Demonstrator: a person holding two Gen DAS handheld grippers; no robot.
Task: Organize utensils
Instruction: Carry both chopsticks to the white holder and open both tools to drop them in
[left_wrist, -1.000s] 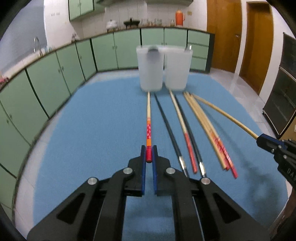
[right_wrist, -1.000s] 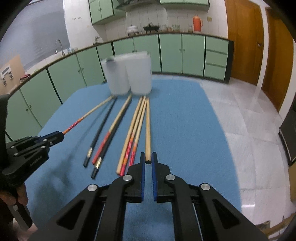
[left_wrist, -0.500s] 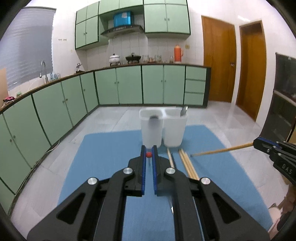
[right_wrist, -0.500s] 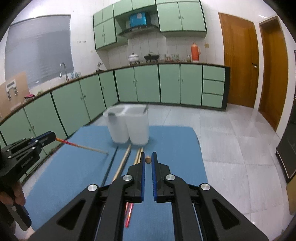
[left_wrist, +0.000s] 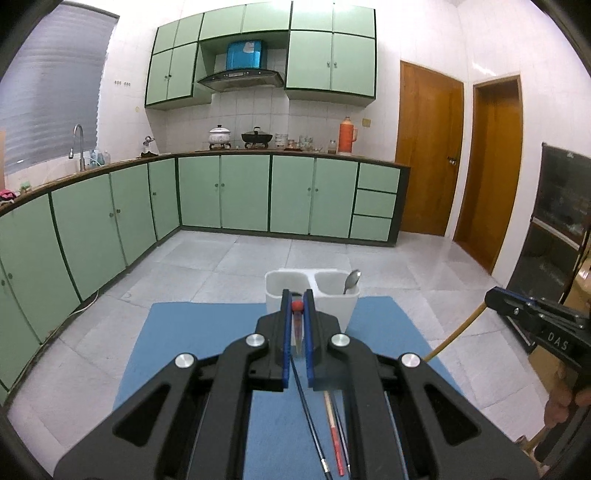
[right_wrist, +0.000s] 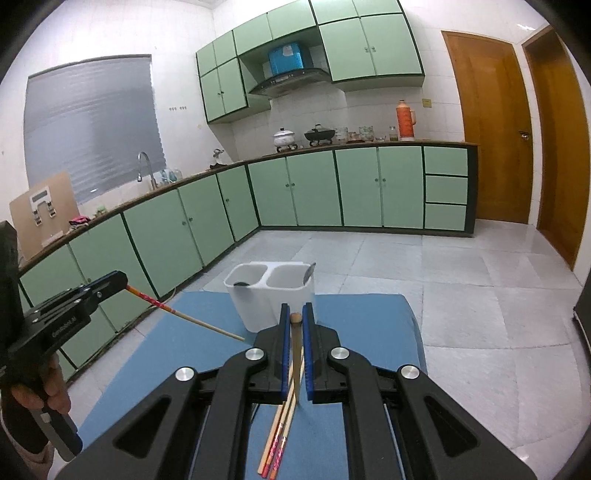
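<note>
A blue mat (left_wrist: 207, 332) covers the table, filling the lower middle of both views. At its far edge, toward 12 o'clock from both grippers, stands a white two-cup holder (right_wrist: 271, 299); a spoon (left_wrist: 351, 281) leans in its right cup. On the mat lie loose chopsticks: black and red ones (left_wrist: 334, 432) at 6 o'clock under the left gripper, wooden ones with red ends (right_wrist: 277, 439) at 6 o'clock under the right. The left gripper (left_wrist: 296, 310) is clenched on a red-ended chopstick (right_wrist: 177, 312), held off the mat with its pale tip toward the holder. The right gripper (right_wrist: 296, 321) is clenched on a plain wooden chopstick (left_wrist: 452, 338), also lifted, at 3 o'clock in the left view.
</note>
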